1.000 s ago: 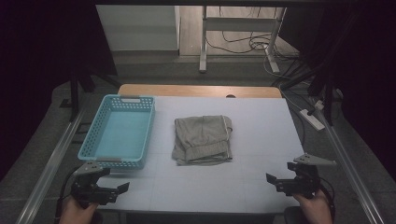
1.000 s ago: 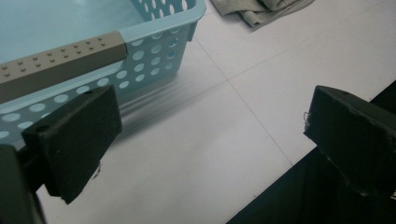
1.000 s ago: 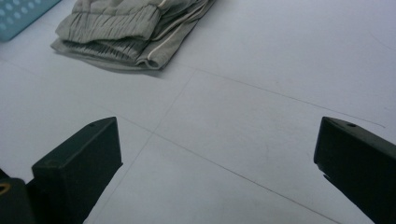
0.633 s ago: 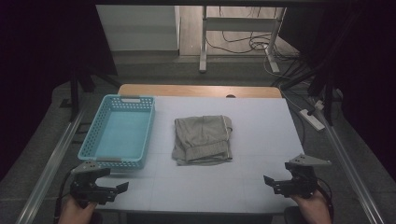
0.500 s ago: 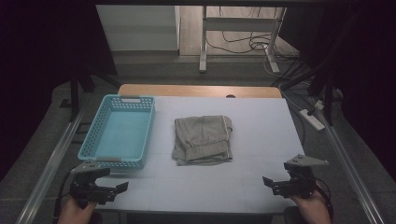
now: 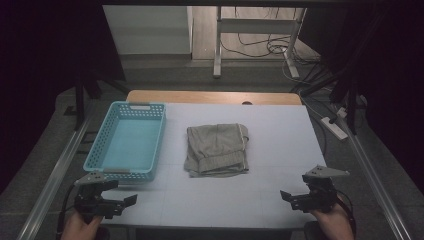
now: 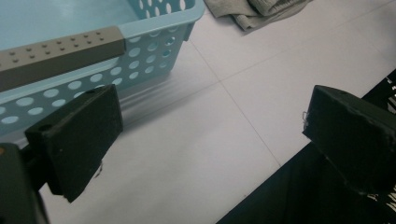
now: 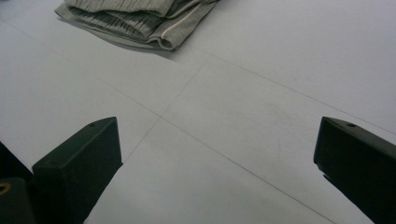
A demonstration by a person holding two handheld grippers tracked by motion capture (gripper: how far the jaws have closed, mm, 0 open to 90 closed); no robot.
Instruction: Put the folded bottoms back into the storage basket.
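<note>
Both the left gripper (image 6: 107, 200) and right gripper (image 6: 300, 196) sit spread and empty at the table's (image 6: 280, 125) near edge. The folded garment (image 6: 216, 149) lies mid-table, right of the basket (image 6: 127, 142). Likely best: approach low, pinch all layers at 2 edges.

Both handheld tools are black, the left gripper (image 6: 112, 200) and right gripper (image 6: 295, 197) each topped by a grey three-cornered plate and trailing a dark cable, while up close the jaws are chunky matte-black blocks with small screw holes, bare hands wrapped round the handles.
</note>
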